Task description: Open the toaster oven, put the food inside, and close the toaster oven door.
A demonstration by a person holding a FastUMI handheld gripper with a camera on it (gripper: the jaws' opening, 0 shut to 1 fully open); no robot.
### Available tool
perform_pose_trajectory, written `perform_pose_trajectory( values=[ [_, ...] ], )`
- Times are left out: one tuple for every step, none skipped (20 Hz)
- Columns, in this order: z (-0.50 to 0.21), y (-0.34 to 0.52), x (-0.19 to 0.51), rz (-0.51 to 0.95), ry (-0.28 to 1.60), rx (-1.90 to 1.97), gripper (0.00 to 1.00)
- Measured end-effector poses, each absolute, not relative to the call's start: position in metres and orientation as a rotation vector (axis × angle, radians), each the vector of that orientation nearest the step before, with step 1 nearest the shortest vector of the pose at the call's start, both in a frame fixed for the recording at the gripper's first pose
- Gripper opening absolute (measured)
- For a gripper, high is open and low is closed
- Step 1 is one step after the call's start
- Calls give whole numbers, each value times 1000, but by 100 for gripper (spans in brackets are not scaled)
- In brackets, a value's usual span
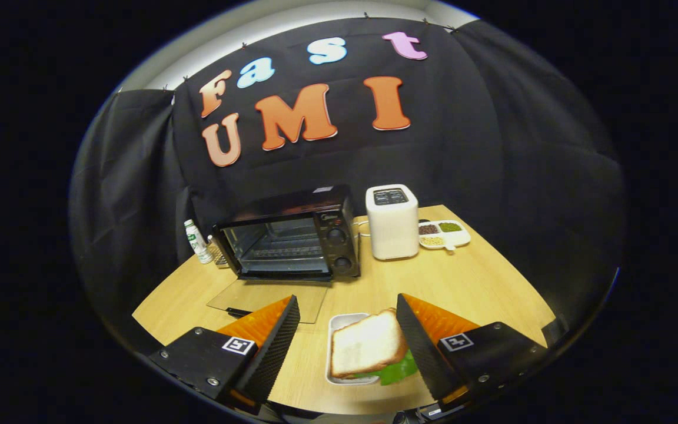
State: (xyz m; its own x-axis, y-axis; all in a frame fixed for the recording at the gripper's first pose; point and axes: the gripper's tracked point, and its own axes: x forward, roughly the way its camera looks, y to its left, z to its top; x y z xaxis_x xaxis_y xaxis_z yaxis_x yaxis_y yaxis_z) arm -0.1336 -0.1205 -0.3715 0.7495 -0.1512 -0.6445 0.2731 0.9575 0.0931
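Observation:
The black toaster oven (pixel 292 238) stands at the back of the wooden table (pixel 480 282). Its glass door (pixel 271 297) lies folded down flat in front, so the wire rack inside shows. A sandwich (pixel 367 348) of white bread with green lettuce rests on a small white tray (pixel 342 323) near the table's front. My gripper (pixel 348 300) is open, with the sandwich low between its fingers. The bread lies close against the right finger (pixel 418 341), while the left finger (pixel 274 347) stands well apart from it. The door's dark handle lies just beyond the left fingertip.
A white pop-up toaster (pixel 392 227) stands right of the oven. Beside it is a white divided dish (pixel 445 234) of beans. A small white bottle (pixel 198 241) stands left of the oven near the black cloth wall.

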Motion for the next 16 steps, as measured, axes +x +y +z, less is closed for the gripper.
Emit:
perform_pose_trajectory(
  values=[
    [-375,-131,-139,-249,701,211,99],
    [-383,-140,-144,-260,734,231,98],
    [-394,-150,-152,-279,771,244,98],
    [-402,-162,-155,-302,794,256,99],
    [-409,-166,-156,-303,817,273,99],
    [-415,-166,-158,-296,843,302,99],
    [-420,-161,-158,-272,860,335,99],
    [-426,-155,-160,-243,885,371,99],
    [-433,-148,-161,-214,904,410,99],
    [-439,-142,-161,-186,925,446,98],
    [-446,-138,-163,-167,945,478,98],
    [-452,-134,-163,-150,962,509,98],
    [-458,-132,-164,-140,976,541,97],
    [-464,-131,-164,-138,990,567,96],
    [-469,-129,-167,-137,1007,589,96],
    [-473,-126,-169,-131,1019,611,96]
  ],
)
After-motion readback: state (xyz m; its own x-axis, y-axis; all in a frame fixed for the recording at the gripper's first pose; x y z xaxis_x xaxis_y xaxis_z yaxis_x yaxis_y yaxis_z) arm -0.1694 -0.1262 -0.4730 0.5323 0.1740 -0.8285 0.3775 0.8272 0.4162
